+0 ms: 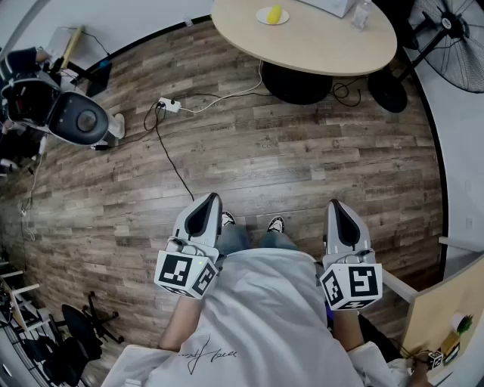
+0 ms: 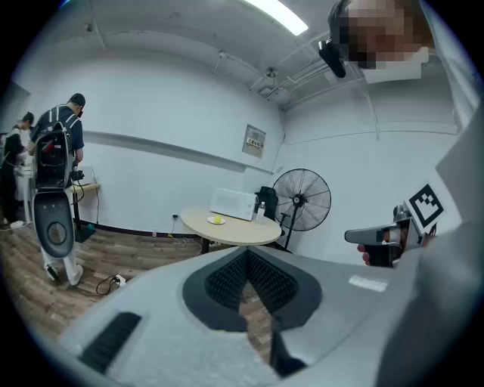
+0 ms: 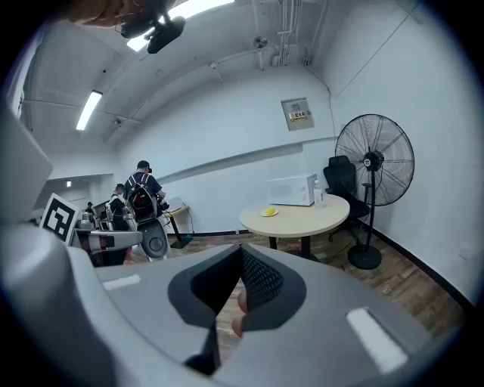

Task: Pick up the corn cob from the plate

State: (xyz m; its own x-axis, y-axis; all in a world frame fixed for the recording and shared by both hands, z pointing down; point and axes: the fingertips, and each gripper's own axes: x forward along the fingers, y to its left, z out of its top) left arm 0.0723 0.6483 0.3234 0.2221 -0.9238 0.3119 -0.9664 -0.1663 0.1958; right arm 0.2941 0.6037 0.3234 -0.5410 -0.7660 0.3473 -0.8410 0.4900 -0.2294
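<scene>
**A:** How does the left claw (image 2: 246, 255) stand?

**B:** Closed. Its ribbed pads meet at the tips with nothing between them, and only the wooden floor (image 1: 249, 151) shows through the slit below.

**A:** And the right claw (image 3: 240, 254)?

**B:** The same: jaws together, gripping nothing. Something pinkish shows low in its slit, but I cannot tell what it is.

**A:** Where are the two held?

**B:** Side by side in front of the person's chest, apart from each other. Both tip a little downward and point across the floor. The person's shoes (image 1: 227, 219) show between them in the head view.

**A:** Where is the corn cob (image 1: 275, 13)?

**B:** It lies on a small white plate (image 1: 261, 17) on the round worktop (image 1: 318, 45), well apart from both claws across a stretch of floor. The plate sits in the left part of the worktop, in from its left edge.

**A:** Anything else up there?

**B:** A white microwave (image 3: 291, 190) toward the back edge, to the right of the plate. A clear bottle (image 3: 321, 198) is just beside its right end.

**A:** And around it?

**B:** A large pedestal fan (image 3: 374, 168) stands on the floor past the right edge. A power strip (image 1: 169, 104) with its cable lies on the floor off the left edge.
</scene>
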